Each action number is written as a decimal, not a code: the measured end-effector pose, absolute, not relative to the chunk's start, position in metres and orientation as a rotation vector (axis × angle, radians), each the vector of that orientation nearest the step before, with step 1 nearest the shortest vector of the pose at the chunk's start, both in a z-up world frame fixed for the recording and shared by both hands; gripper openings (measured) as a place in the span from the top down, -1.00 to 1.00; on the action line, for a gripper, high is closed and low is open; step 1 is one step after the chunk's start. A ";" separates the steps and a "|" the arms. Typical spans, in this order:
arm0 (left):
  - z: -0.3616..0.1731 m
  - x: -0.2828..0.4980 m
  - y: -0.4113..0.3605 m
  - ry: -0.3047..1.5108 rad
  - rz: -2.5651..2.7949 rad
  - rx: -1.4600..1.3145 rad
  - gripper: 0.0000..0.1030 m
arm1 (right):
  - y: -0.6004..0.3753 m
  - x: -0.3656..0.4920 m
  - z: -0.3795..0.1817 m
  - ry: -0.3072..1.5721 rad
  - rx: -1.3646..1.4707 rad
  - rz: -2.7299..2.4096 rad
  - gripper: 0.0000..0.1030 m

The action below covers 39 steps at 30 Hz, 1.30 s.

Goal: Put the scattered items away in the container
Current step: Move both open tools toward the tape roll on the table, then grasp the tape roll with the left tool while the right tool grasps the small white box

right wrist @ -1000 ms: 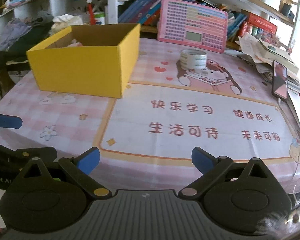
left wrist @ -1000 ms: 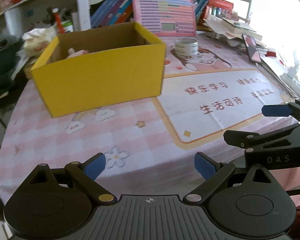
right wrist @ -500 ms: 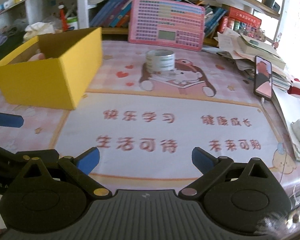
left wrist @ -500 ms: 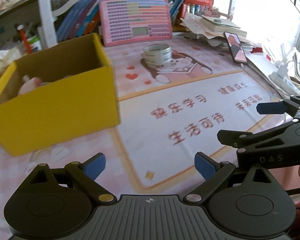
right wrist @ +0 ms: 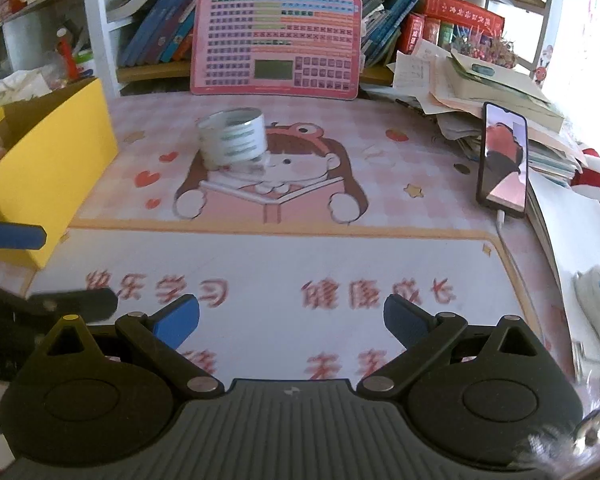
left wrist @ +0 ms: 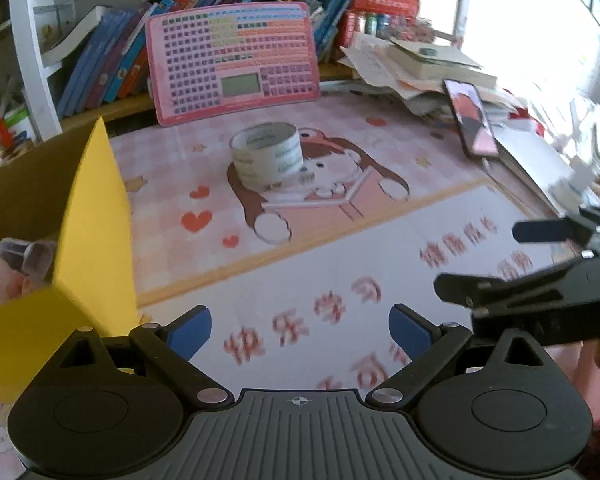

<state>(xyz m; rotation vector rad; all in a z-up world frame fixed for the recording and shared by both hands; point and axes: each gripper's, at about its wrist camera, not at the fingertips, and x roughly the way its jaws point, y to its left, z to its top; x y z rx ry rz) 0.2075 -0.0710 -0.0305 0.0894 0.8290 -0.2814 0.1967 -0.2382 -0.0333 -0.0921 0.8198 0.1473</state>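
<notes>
A roll of clear tape stands on the pink desk mat, straight ahead of both grippers and well beyond them; it also shows in the right wrist view. The yellow cardboard box is at the left, with a small clear cup and a pink soft item inside. The box also shows at the left of the right wrist view. My left gripper is open and empty above the mat. My right gripper is open and empty, beside the left one.
A pink keyboard-like board leans on the bookshelf behind the tape. A phone lies on a stack of papers and books at the right. The right gripper shows at the right edge of the left wrist view.
Both grippers have swung right and moved forward. The box has slid to the left edge of both views and the tape roll is now centred and closer. Both stay open.
</notes>
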 end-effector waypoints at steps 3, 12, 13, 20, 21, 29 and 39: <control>-0.027 0.225 -0.081 0.834 -0.233 0.072 -0.89 | -0.251 0.213 -0.036 0.824 -0.082 0.176 -0.94; -0.012 0.283 -0.103 0.808 -0.143 0.094 -0.89 | -0.272 0.260 -0.045 0.827 -0.027 0.243 -0.94; -0.012 0.290 -0.105 0.805 -0.137 0.097 -0.89 | -0.271 0.265 -0.046 0.825 -0.028 0.255 -0.94; -0.020 0.340 -0.118 0.805 -0.108 0.154 -0.89 | -0.260 0.291 -0.050 0.775 -0.077 0.350 -0.94; -0.022 0.346 -0.117 0.806 -0.106 0.149 -0.89 | -0.258 0.295 -0.052 0.770 -0.083 0.360 -0.94; -0.047 0.400 -0.117 0.832 -0.077 0.021 -0.89 | -0.243 0.327 -0.068 0.744 -0.143 0.430 -0.93; -0.069 0.436 -0.121 0.849 -0.057 -0.006 -0.86 | -0.220 0.358 -0.086 0.754 -0.165 0.493 -0.93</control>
